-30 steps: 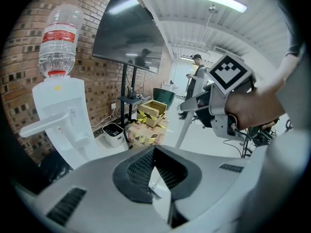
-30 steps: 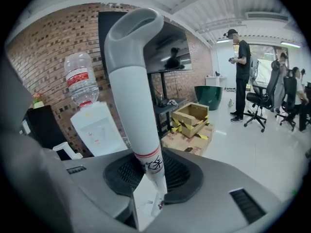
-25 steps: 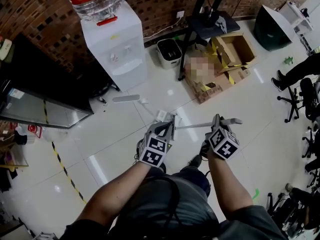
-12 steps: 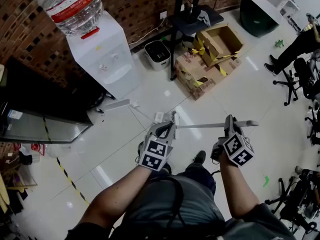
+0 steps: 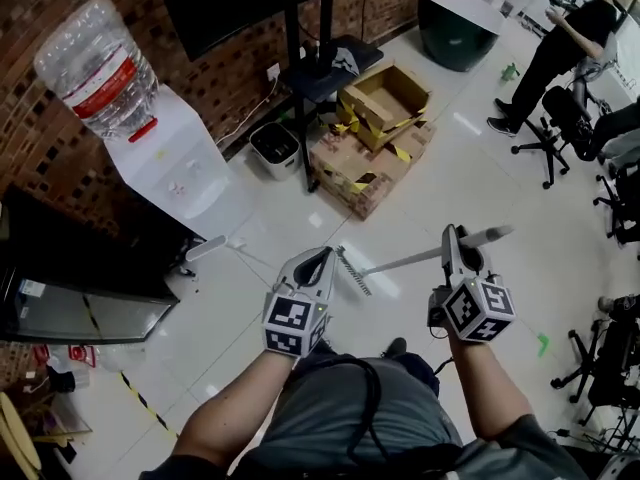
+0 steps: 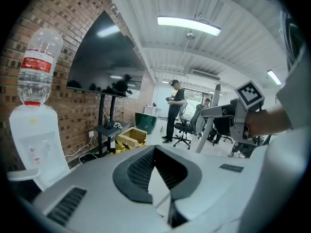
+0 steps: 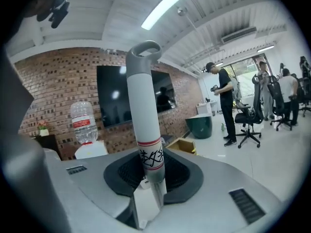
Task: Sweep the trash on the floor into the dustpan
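My right gripper (image 5: pixel 455 238) is shut on a grey handle (image 5: pixel 410 258) with red bands. The handle (image 7: pixel 144 120) rises from between the jaws and ends in a hanging loop. In the head view it runs left to a toothed comb piece (image 5: pixel 352 271) above the white floor. My left gripper (image 5: pixel 320 259) sits just left of that comb, jaws together (image 6: pixel 155 174). A thin pale rod (image 6: pixel 163 201) shows in the slit below its pads. A thin line on the floor leads from it to a white flat piece (image 5: pixel 205 248). A small green scrap (image 5: pixel 541 345) lies at the right.
A water dispenser (image 5: pixel 180 168) stands at the brick wall, with a white bin (image 5: pixel 275 148), a screen stand (image 5: pixel 325 63) and cardboard boxes (image 5: pixel 372 138) beside it. A green bin (image 5: pixel 455 28), office chairs (image 5: pixel 545 133) and a standing person (image 5: pixel 560 38) are at the right.
The grippers have drawn apart: the right one moved right with the handle. The comb end swung from upright beside the left gripper to a tilt. The head view shifted toward the wall.
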`<state>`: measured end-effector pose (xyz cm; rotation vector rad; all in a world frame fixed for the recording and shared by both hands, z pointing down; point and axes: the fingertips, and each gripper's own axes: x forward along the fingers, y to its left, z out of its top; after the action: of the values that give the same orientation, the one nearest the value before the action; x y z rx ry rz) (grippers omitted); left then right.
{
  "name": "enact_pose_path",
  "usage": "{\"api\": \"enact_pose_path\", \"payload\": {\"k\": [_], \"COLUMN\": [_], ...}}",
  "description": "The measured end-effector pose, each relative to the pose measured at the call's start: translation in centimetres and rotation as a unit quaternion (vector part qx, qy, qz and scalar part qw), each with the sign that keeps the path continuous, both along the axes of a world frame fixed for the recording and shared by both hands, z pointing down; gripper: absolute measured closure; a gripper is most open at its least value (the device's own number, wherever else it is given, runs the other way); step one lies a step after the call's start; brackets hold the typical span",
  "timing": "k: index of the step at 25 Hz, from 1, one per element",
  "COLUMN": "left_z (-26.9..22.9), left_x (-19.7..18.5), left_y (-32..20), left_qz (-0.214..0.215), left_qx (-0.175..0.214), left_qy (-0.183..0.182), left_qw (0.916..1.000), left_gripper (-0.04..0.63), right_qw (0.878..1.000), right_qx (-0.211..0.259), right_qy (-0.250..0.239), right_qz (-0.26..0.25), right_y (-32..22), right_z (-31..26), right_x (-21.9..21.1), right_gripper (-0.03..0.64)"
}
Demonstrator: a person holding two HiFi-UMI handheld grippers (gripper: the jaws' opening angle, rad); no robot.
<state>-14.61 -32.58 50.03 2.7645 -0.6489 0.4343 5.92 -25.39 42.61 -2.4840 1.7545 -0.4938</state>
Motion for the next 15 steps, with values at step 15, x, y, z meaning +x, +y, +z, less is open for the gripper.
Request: {"api": "enact_pose_path", "payload": {"k": [15], "left_z": [-11.2], "left_x": [15.3], "left_y": [12.7], "left_qz": [0.022], "left_qx": [0.081], "left_qy": [0.039], "left_qw": [0.9957], "left_gripper": [0.588], "right_qw": [0.995], "right_qx": [0.065], "right_qy": [0.055], "right_qz": [-0.056], "right_y": [14.8], "right_z": [-10.5], "right_x": [12.1], "right_gripper": [0.541]}}
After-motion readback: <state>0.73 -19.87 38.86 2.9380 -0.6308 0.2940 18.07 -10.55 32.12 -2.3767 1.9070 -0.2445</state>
